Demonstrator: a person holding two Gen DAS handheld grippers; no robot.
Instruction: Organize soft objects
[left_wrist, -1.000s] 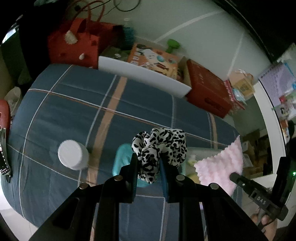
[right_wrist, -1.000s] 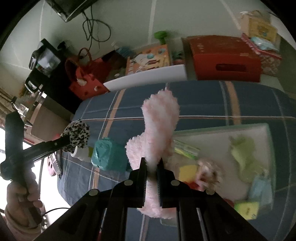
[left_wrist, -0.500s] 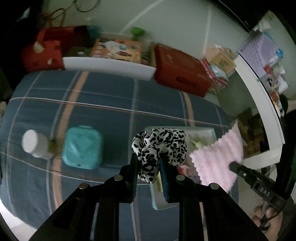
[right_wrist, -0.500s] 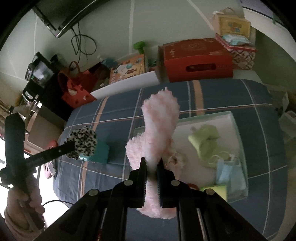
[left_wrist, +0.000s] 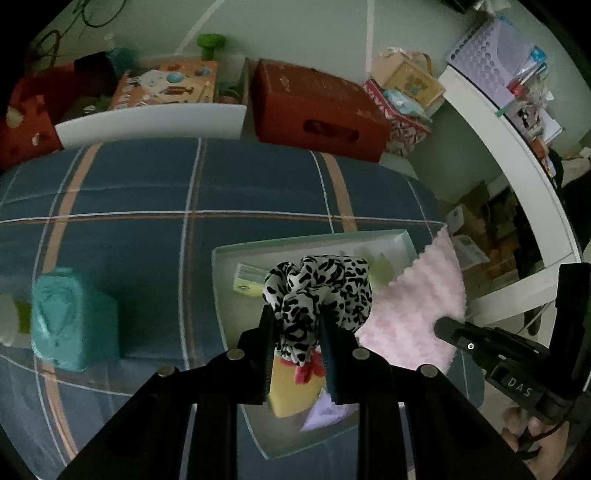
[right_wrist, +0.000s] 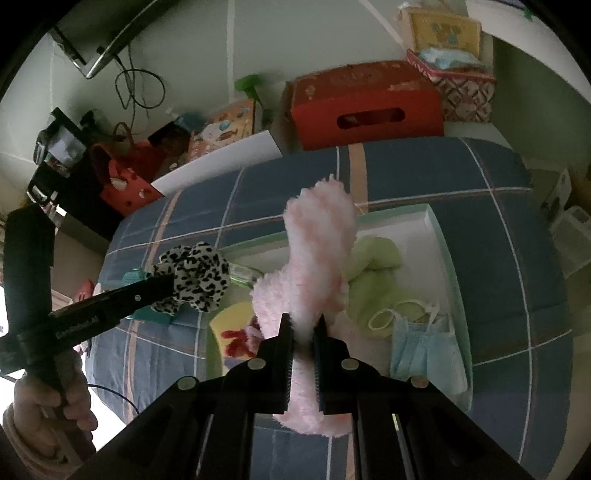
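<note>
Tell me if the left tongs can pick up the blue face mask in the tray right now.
Probably not: the left tongs are shut on the leopard scrunchie, so they have no free grip. The blue face mask lies uncovered in the tray.

right gripper (right_wrist: 303, 334) clamps pink fluffy cloth (right_wrist: 317, 251) | above tray (right_wrist: 439, 225) | left gripper (right_wrist: 168, 282) grips leopard scrunchie (right_wrist: 195, 275)

I am working in a lived-in bedroom: a bed with a blue plaid cover (left_wrist: 155, 192) fills the view, a red felt handbag (right_wrist: 127, 184), red cardboard box (left_wrist: 317, 110) and toy boxes (left_wrist: 166, 83) line the wall, and white shelving (left_wrist: 517, 155) stands alongside.
</note>
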